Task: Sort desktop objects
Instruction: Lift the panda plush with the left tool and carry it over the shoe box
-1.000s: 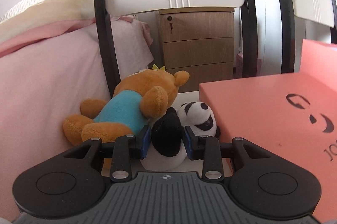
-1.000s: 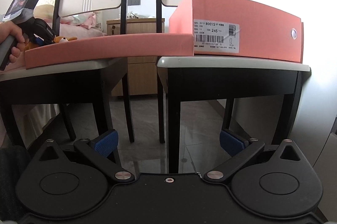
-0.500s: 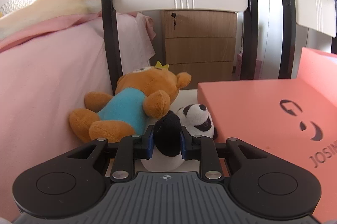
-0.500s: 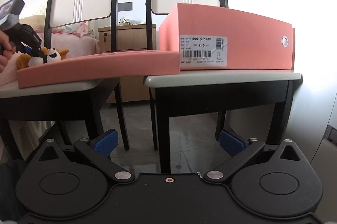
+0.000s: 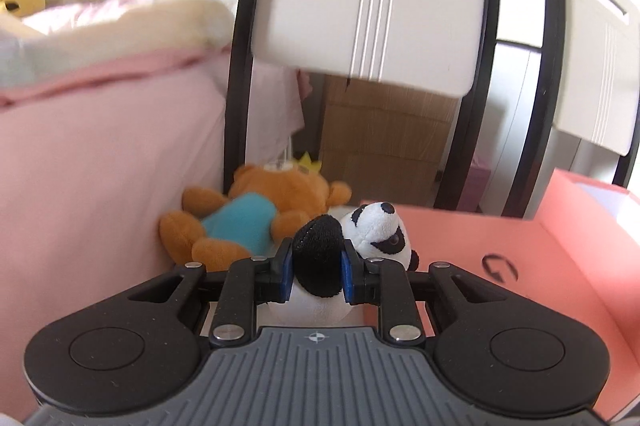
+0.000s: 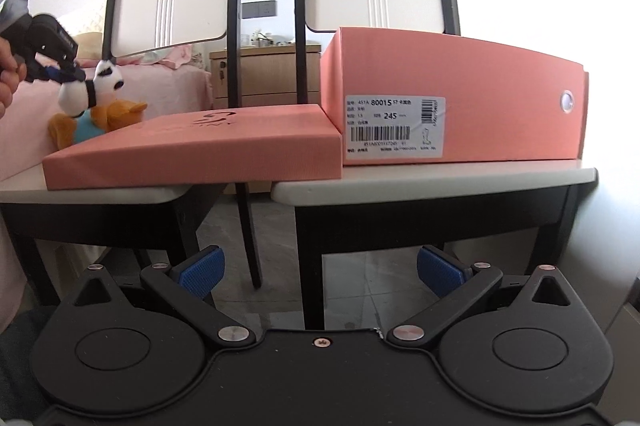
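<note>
My left gripper [image 5: 315,271] is shut on a small panda plush [image 5: 376,230], pinching its black part between the blue pads. The right wrist view shows the panda [image 6: 86,88] hanging in the air off the left gripper [image 6: 66,74], above a brown bear in a blue shirt [image 6: 94,120]. That bear [image 5: 256,218] lies on the chair seat by the pink bed. A pink shoebox lid [image 6: 208,146] lies flat across both seats; the open pink box [image 6: 452,102] stands to its right. Low in front of the chairs, my right gripper [image 6: 320,266] is open and holds nothing.
Two white chairs with black frames [image 6: 272,38] stand side by side with pale seats [image 6: 432,182]. A bed with pink covers [image 5: 100,154] is on the left. Behind the chairs stands a wooden drawer cabinet [image 6: 264,76]. A hand [image 6: 8,74] holds the left gripper.
My left gripper closed on the panda and lifted it off the seat, up and away from the bear. The right gripper rose a little and stayed open.
</note>
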`<state>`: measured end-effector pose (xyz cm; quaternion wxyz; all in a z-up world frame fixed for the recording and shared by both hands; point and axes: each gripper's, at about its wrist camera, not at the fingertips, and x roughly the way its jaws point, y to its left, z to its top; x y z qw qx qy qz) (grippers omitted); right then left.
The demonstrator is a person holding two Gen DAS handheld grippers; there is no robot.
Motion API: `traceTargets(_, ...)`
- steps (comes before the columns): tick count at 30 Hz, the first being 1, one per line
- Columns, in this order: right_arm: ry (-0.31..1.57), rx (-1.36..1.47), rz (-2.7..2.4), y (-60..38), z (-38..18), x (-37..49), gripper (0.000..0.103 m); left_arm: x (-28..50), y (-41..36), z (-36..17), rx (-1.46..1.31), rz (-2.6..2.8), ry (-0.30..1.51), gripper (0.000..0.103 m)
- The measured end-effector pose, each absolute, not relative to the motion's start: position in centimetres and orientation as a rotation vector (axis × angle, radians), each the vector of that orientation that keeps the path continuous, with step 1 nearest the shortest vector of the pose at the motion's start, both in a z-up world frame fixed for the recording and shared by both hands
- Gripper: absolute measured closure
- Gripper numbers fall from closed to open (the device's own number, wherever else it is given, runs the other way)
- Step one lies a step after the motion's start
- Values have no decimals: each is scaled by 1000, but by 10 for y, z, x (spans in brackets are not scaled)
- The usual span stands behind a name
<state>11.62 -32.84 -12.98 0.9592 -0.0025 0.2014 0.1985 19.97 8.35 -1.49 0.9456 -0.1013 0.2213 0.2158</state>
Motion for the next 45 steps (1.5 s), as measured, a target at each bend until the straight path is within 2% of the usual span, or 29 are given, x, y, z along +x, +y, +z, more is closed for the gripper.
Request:
traceTargets(7,410,52,463,-337,-126,131,1,209,62,16,-228,440,390,77)
traceTargets(21,452,152,423,-383,-129,136,1,293,-19,56,-214,308,311,77)
traceTargets(36,438,124,322,-419,-135,158,1,404,-168,31,-182,70,312,77)
traceTargets(45,437,102,265,-438,-137,176,1,455,-201,4,-155,19,427,77)
